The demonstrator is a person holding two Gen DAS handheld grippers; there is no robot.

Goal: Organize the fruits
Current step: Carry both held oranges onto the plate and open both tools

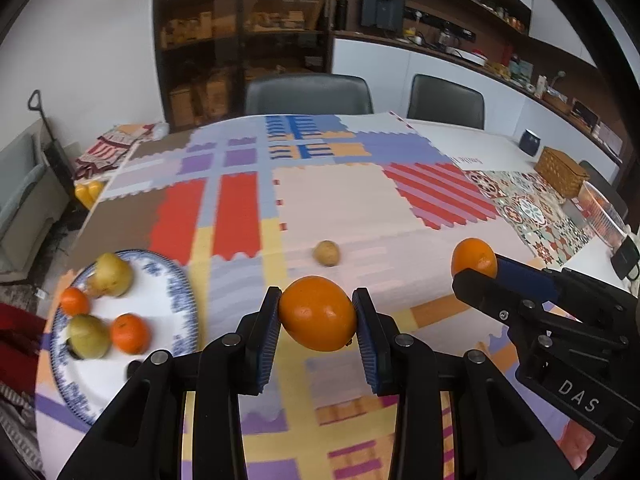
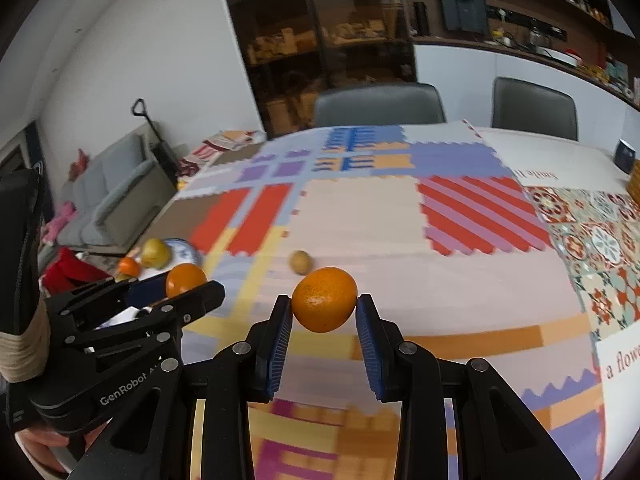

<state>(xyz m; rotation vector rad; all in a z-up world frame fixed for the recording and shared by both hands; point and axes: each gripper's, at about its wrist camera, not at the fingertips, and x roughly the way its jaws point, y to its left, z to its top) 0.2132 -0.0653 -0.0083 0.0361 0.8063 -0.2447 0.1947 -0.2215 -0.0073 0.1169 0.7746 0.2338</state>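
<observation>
My left gripper (image 1: 317,314) is shut on an orange (image 1: 318,312) and holds it above the patchwork tablecloth. My right gripper (image 2: 324,310) is shut on another orange (image 2: 324,298); it shows at the right of the left wrist view (image 1: 474,266). A blue-rimmed white plate (image 1: 176,292) at the left holds two yellow-green pears (image 1: 112,274) and two small oranges (image 1: 130,332). A small brownish fruit (image 1: 327,253) lies on the cloth beyond both grippers, also in the right wrist view (image 2: 301,262).
A wicker basket (image 1: 560,172) and a dark blue pot (image 1: 530,142) stand at the far right of the table. Two grey chairs (image 1: 308,94) stand behind the table. Folded cloths (image 1: 112,146) lie at the far left corner.
</observation>
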